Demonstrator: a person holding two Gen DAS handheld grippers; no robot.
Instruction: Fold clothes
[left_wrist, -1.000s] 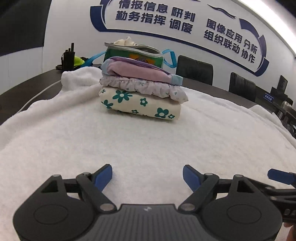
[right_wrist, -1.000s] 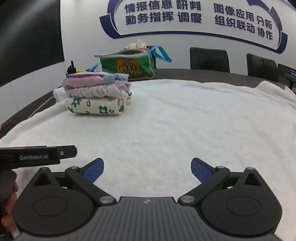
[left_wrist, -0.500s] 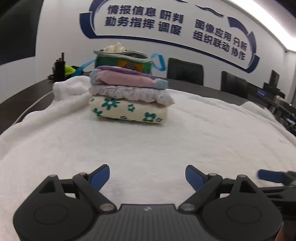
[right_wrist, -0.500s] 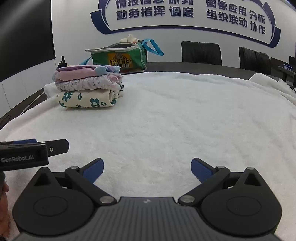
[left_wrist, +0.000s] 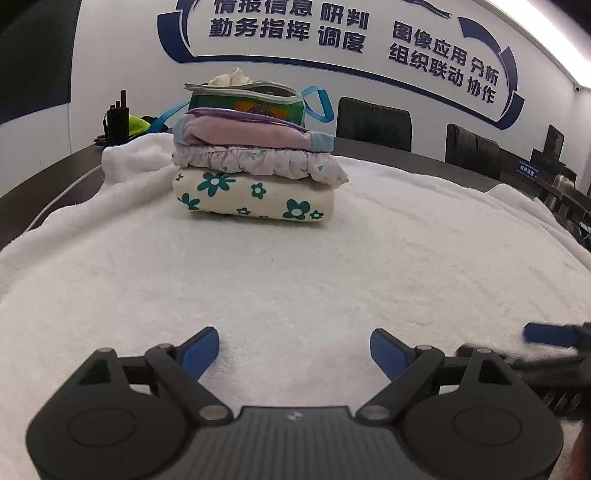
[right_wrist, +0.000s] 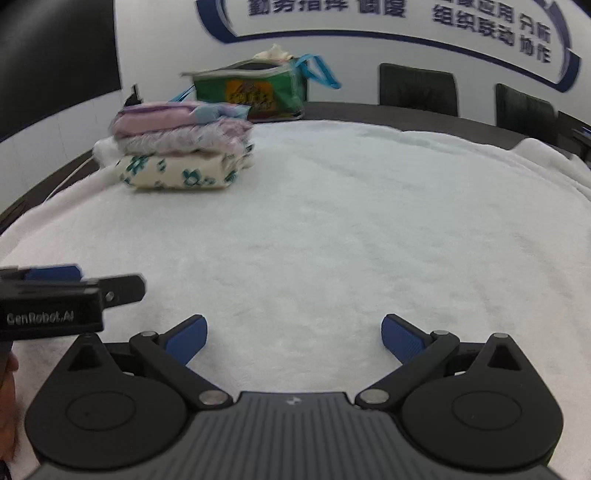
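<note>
Three folded garments form a stack (left_wrist: 255, 170) (right_wrist: 181, 151) on the white fleece blanket (left_wrist: 295, 277): a cream piece with teal flowers at the bottom, a lilac ruffled one in the middle, a pink one on top. My left gripper (left_wrist: 293, 349) is open and empty, low over the blanket, well short of the stack. My right gripper (right_wrist: 293, 338) is also open and empty, with the stack far off to its upper left. The left gripper's body (right_wrist: 55, 306) shows at the left edge of the right wrist view.
A green bag (left_wrist: 251, 101) (right_wrist: 255, 90) with blue straps and cloth sticking out stands behind the stack on the dark table. Black chairs (left_wrist: 373, 123) line the far side. Dark radios (left_wrist: 118, 120) stand at the back left. A hand (right_wrist: 7, 406) shows at the left edge.
Both grippers stay open and empty. The left view has drawn slightly nearer the stack. The right view has shifted and tilted, with motion blur now.
</note>
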